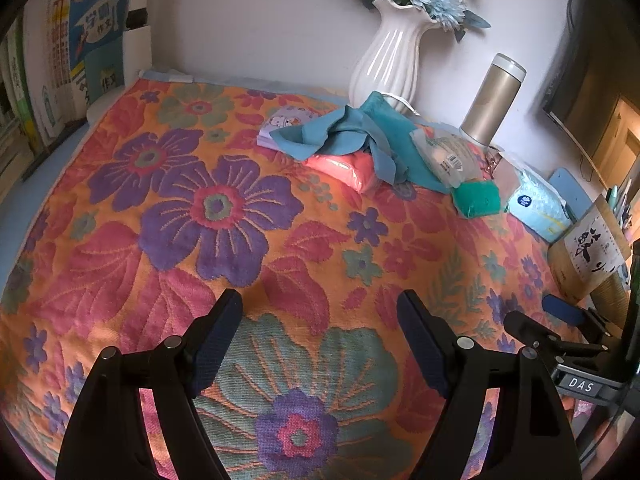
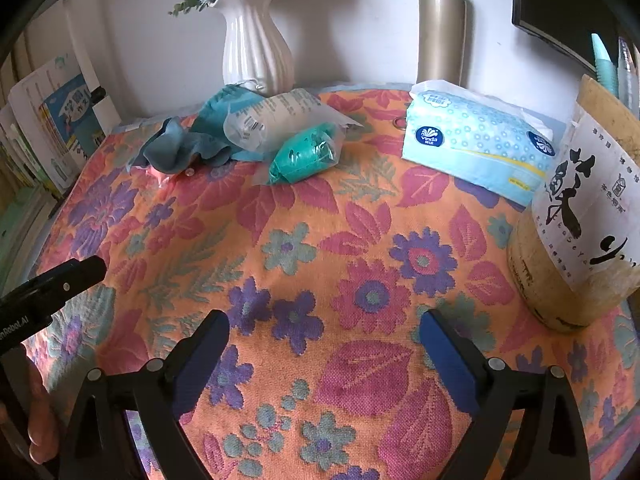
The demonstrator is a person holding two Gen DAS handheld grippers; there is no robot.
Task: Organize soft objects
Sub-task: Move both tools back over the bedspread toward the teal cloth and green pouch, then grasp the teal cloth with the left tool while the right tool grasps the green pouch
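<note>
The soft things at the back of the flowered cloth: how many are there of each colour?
Teal, 2: crumpled teal cloth; green-teal roll in clear plastic bag.
Pink, 1: pink soft pack.
Lilac, 1: lilac cartoon tissue pack.
Light blue, 1: blue dotted tissue pack.
Total: 5.

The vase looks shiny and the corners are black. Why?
Left wrist view: window light glints in white streaks on the vase, and the fisheye lens bends the cloth and blacks out the corners. Right wrist view: same dark corners, softer shine on it.
</note>
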